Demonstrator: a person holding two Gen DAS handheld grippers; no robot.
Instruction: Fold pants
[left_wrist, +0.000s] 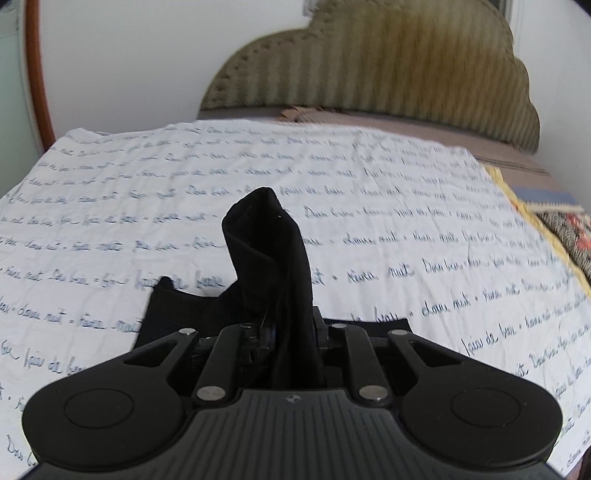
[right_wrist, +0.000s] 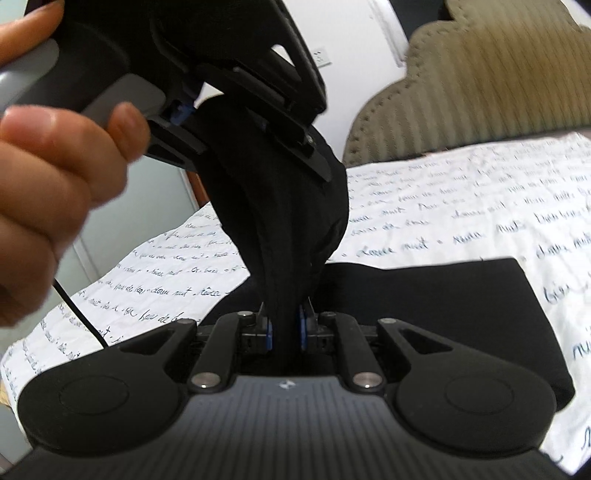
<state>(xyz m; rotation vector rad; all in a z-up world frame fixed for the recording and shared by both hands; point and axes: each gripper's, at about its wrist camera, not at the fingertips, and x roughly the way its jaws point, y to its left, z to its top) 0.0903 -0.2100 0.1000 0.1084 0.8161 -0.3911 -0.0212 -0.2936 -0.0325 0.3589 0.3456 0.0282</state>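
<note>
The black pants are bunched up and lifted over the bed. My left gripper is shut on a fold of the pants, which sticks up in front of it. My right gripper is shut on another fold of the pants. The same fold runs up to the left gripper, held by a hand at the upper left of the right wrist view. The rest of the pants lie flat on the white sheet.
The bed is covered by a white sheet with handwritten text. A padded olive headboard stands behind it. A patterned blanket lies along the right edge. A wooden frame edge is at the left.
</note>
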